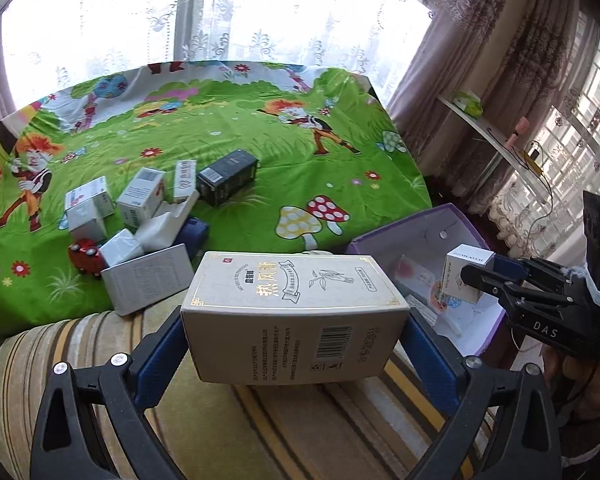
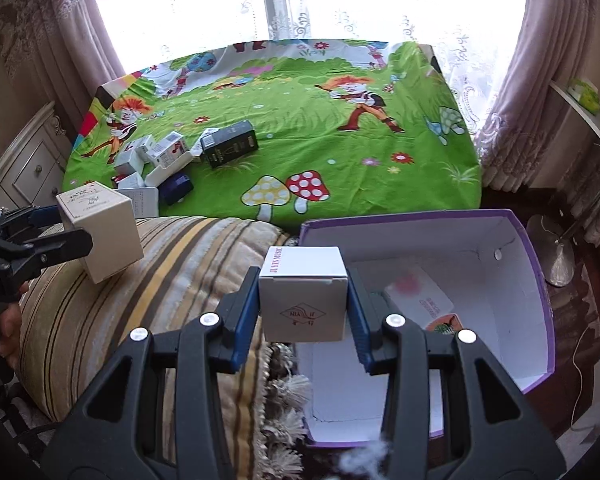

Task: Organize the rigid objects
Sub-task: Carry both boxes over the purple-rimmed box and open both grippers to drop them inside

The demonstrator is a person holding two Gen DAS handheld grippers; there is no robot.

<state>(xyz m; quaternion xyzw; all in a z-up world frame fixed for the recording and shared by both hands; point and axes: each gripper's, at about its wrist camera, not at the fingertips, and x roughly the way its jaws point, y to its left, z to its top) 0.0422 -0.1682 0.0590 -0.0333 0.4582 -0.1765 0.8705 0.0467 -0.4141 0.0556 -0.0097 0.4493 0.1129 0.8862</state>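
Observation:
My left gripper (image 1: 296, 328) is shut on a large beige carton (image 1: 296, 312) with Chinese print and a barcode, held above a striped cushion (image 1: 260, 420). It also shows in the right wrist view (image 2: 100, 236). My right gripper (image 2: 304, 312) is shut on a small white cube box (image 2: 304, 300), held over the left edge of an open purple storage box (image 2: 540, 280). The cube box also shows in the left wrist view (image 1: 466, 272). A flat white and red pack (image 2: 418, 300) lies inside the purple box. Several small boxes (image 1: 140, 208) lie in a heap on the green cartoon cloth.
A black box (image 1: 228, 176) lies by the heap, with a red toy car (image 1: 85, 256) at its near edge. The green cloth (image 1: 300, 152) covers the table up to a window with lace curtains. A white shelf (image 1: 496, 136) runs along the right wall. A cream drawer unit (image 2: 32, 164) stands left.

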